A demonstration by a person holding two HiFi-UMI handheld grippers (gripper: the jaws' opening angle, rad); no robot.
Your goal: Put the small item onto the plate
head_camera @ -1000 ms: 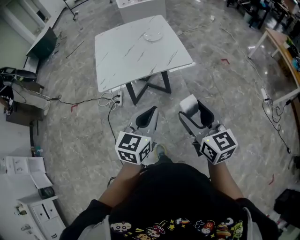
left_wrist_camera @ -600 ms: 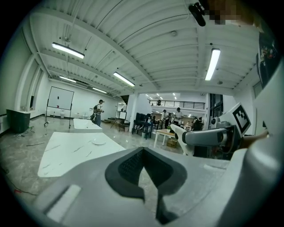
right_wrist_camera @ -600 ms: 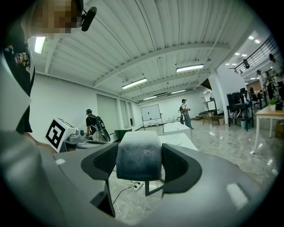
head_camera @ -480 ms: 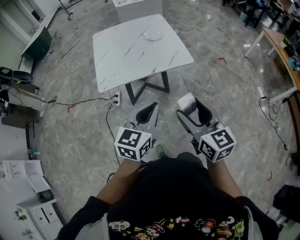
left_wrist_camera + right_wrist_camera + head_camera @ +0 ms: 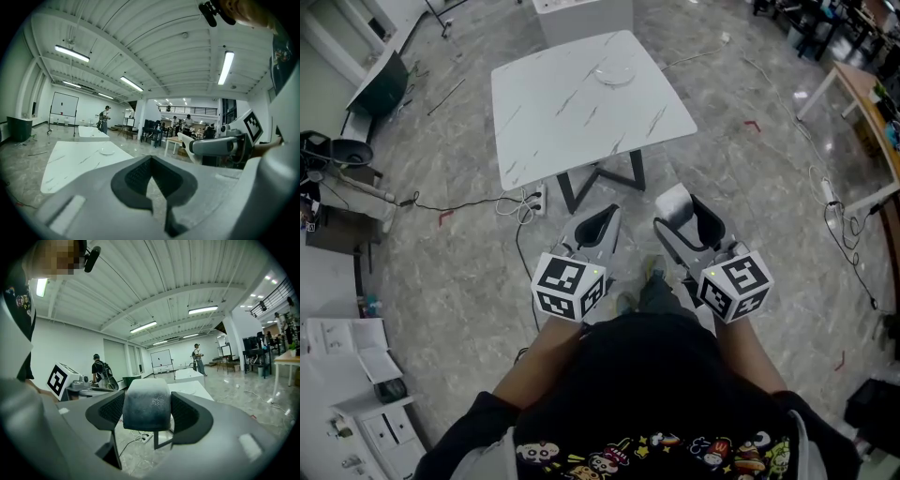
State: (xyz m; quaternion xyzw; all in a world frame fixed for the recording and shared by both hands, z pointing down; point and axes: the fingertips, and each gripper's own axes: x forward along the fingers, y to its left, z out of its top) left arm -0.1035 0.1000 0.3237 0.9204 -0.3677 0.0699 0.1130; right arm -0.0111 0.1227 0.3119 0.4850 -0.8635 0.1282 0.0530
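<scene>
The small item (image 5: 146, 404), a rounded block that is white on top and shades to dark grey lower down, sits clamped between the jaws of the right gripper (image 5: 147, 414). The pads press on its two side faces, and its top stands proud of them. In the head view the block (image 5: 675, 201) hangs over the floor, well short of the table (image 5: 553, 122). The plate (image 5: 612, 73) lies near the table's far edge, well apart from it.

The block looks light and somewhat soft, like foam, so a modest squeeze on the flat sides should hold it. A harder one might dent it or pop it out. It seems unlikely to break if set down a little roughly.

The left gripper (image 5: 151, 187) has its jaws together with nothing between them.
</scene>
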